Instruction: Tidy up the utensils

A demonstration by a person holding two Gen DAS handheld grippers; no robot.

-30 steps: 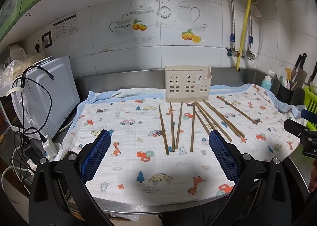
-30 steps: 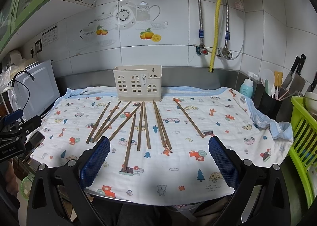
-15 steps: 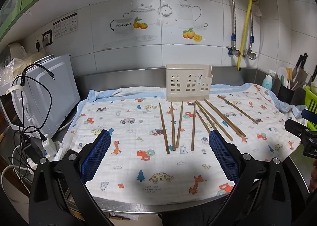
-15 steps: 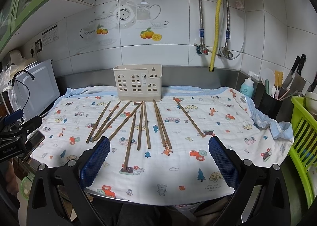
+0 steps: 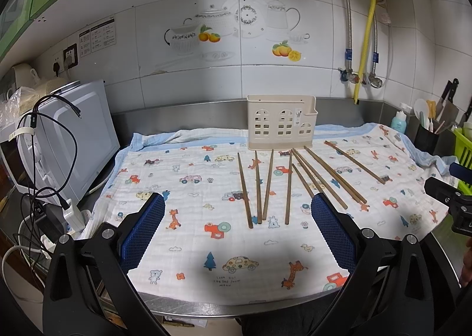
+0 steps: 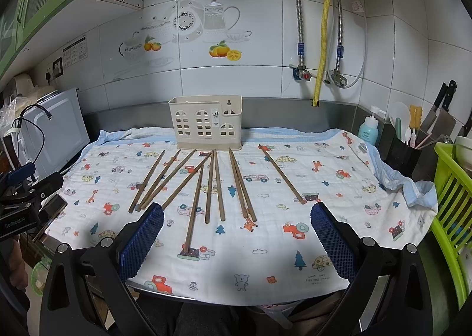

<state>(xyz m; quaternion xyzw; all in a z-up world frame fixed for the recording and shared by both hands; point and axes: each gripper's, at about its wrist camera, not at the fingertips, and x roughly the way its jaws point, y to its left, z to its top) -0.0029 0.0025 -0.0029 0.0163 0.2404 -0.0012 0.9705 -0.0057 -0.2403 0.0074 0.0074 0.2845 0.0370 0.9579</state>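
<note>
Both grippers (image 5: 236, 225) (image 6: 236, 235) spread wide over bare cloth (image 6: 265, 265); chopsticks (image 6: 212, 185) beyond.

White tiled wall (image 6: 265, 82) behind a steel counter (image 5: 177, 113).

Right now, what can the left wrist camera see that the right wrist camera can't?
Only the left wrist view shows the whole white microwave with its tangle of black cables, plus the open left claw. Only the right wrist view shows the green dish rack clearly, and the open right claw. Both show the chopsticks lying on the cartoon cloth before the cream holder.
</note>
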